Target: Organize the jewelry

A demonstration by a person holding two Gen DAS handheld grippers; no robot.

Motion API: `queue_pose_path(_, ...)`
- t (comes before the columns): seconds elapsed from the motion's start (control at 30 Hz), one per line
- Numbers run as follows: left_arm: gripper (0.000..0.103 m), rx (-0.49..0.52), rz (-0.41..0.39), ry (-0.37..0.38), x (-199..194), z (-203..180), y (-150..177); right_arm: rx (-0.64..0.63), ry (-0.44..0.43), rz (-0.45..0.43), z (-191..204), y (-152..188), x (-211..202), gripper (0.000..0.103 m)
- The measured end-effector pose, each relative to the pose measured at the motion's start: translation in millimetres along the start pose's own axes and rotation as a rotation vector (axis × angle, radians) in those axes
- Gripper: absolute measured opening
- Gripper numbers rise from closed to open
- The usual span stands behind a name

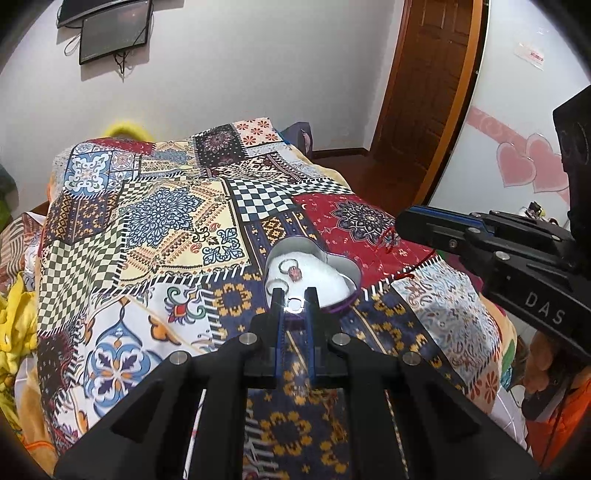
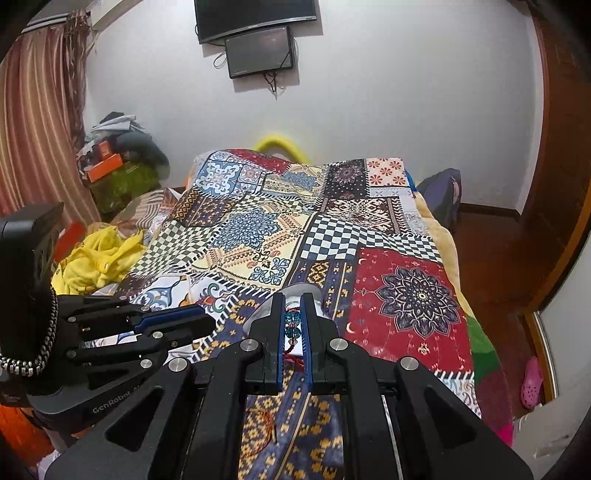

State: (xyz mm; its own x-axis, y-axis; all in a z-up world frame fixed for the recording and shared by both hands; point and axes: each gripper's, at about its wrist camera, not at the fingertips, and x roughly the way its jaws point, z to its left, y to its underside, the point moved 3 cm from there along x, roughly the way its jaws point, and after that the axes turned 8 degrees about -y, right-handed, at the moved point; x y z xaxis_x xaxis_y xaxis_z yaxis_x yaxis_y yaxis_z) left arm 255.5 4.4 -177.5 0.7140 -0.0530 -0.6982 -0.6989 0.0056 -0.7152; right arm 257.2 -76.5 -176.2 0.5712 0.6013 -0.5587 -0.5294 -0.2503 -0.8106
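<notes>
We hold a small silver ring (image 1: 294, 305) pinched in our left gripper (image 1: 294, 300), right over the near rim of the heart-shaped metal tin (image 1: 347, 266), which rests on the patchwork quilt (image 1: 177, 221). A red-stoned ring (image 1: 291, 270) lies on its white lining. Our right gripper (image 2: 294, 325) clamps a blue-beaded red-cord bracelet (image 2: 292, 322) just beside the tin; open quilt stretches beyond.

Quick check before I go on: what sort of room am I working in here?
Most likely a bedroom in a home. The work surface is a bed under a patchwork quilt, a wall-mounted TV hangs opposite, and striped curtains with piled clothes sit on one side.
</notes>
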Motion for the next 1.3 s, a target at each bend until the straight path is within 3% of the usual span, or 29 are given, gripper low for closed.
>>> queue_pose_path(0.7, 0.008, -0.011, 0.079, 0.051, 66, -1, -11, 0.024, -0.040, 0.097, -28, -5, 60, 0.007)
queue_pose_path(1.3, 0.009, 0.006, 0.107, 0.060, 72, -6, -9, 0.037, -0.048, 0.168, -35, 6, 67, 0.010)
